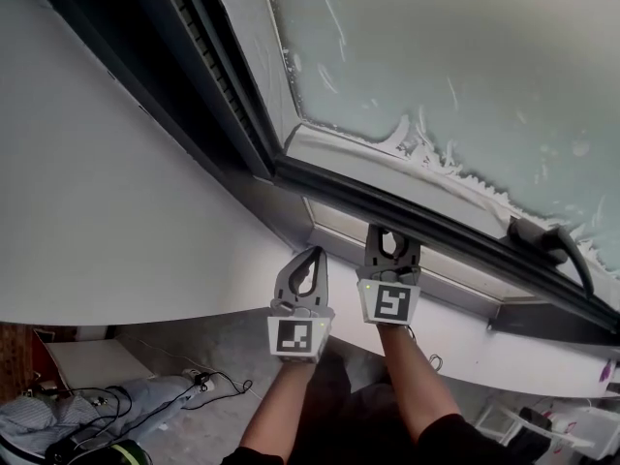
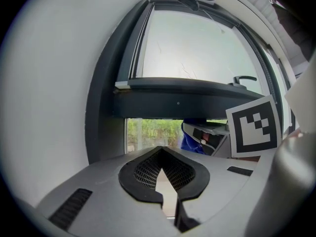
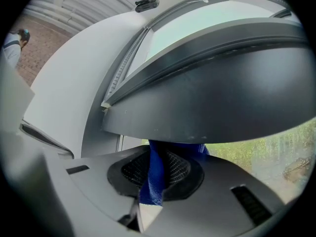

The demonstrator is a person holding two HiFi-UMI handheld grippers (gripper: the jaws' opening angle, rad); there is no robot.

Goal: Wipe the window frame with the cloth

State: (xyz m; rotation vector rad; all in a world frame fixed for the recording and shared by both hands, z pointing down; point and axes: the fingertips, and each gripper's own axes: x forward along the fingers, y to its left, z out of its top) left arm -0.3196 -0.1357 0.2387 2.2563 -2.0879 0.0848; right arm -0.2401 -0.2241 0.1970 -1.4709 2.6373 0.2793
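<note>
Dark window frame [image 1: 417,216]; right gripper [image 1: 391,234] jaws clamp blue cloth [image 3: 154,174]; left gripper [image 1: 311,259] jaws together.

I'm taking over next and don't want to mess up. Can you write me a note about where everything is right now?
Left gripper: jaws shut, nothing in them, held beside the right one below the window.
Right gripper: jaws shut on the blue cloth, which reaches up to the underside of the dark frame.
Done: I can't tell how much has been wiped.
Left: probably run the cloth along the frame toward the handle. White streaks show along the edge of the glass.
</note>
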